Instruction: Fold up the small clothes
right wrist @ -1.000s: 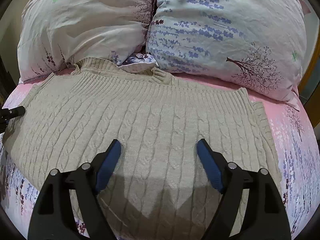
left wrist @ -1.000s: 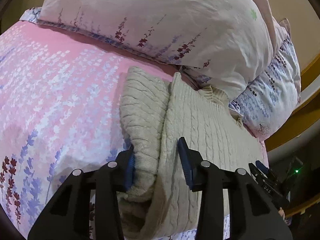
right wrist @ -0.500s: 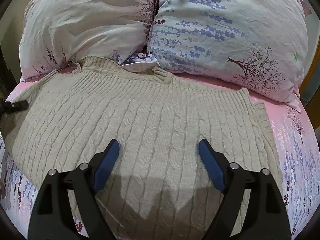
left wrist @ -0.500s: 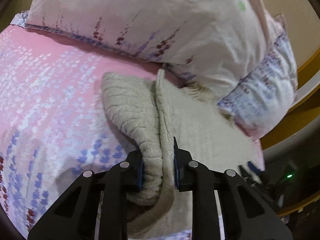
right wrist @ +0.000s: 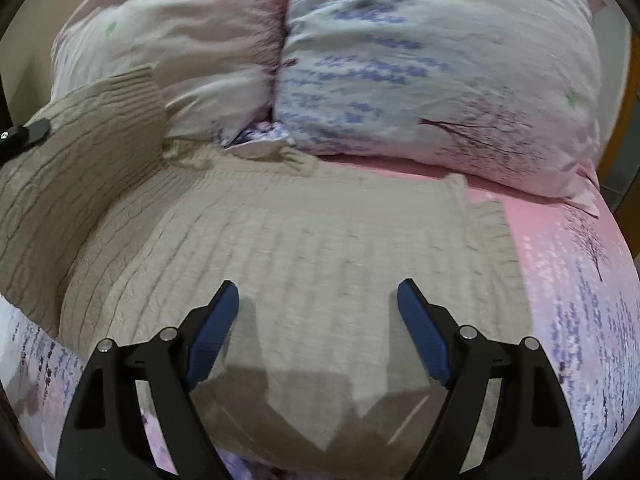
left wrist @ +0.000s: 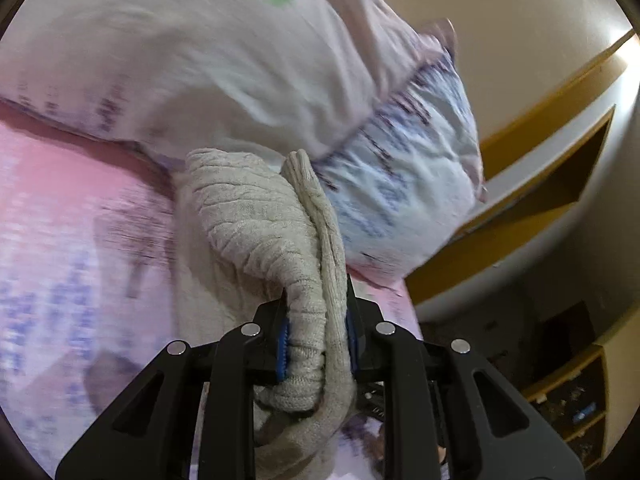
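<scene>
Sweater edge, flat earlier, now lifted in left gripper.

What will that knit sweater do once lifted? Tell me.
Probably floppy: the sweater bunches and droops where the left gripper pinches it. Its thick cable knit suggests some weight, so the rest will likely drag. Grip seems secure, not slippery.

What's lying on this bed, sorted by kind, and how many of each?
Pillows: 2, a pale pink pillow and a bluish flowered pillow
Sweaters: 1, the beige cable-knit sweater
Total: 3
</scene>
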Demonstrator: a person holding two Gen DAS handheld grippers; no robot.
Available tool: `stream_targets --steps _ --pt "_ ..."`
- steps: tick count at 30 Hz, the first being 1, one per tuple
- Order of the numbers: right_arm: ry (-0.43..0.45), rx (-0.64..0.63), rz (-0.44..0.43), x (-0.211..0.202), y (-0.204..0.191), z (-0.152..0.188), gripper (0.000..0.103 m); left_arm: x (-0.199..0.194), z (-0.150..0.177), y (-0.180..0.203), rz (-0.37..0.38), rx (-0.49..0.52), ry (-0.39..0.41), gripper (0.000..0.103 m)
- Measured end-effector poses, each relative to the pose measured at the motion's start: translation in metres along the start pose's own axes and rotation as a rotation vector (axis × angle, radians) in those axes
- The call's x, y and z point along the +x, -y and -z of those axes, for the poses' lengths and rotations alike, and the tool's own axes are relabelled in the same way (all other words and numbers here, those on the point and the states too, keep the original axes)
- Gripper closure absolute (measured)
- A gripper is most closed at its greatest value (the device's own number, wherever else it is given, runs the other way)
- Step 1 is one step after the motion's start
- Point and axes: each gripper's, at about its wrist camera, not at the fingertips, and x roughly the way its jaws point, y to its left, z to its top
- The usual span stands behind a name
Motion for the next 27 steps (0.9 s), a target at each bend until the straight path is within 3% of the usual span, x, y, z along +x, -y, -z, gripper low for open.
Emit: stream_targets --steps 7,10,14,16,18,21,25,27 --pt "0.084 0.126 -0.029 -0.040 0.053 0.004 0.022 0.072 0.015 0.047 0.120 -0.005 -0.070 0.083" --pt "0.092 0.202 -0.039 -0.049 0.081 0.007 0.022 0.118 0.036 0.066 0.092 0.043 -0.142 0.083" --pt "0.087 0.324 -0.031 -0.054 0.119 0.019 0.022 0.168 0.066 0.064 0.030 0.022 -0.270 0.083" --pt "0.087 0.385 -0.053 -0.056 0.134 0.024 0.023 0.174 0.075 0.072 0.003 0.077 -0.269 0.081" --pt "0.092 0.425 -0.076 -0.058 0.144 0.026 0.024 0.175 0.075 0.080 0.020 0.092 -0.269 0.064" --pt "0.104 0.468 -0.122 -0.061 0.150 0.025 0.025 0.176 0.071 0.086 0.126 0.060 -0.288 0.039" --pt "0.093 0.529 -0.239 -0.057 0.153 0.022 0.028 0.155 0.068 0.090 0.193 0.070 -0.277 0.035" --pt "0.077 0.551 -0.277 -0.054 0.154 0.023 0.029 0.131 0.057 0.086 0.170 0.105 -0.224 0.026"
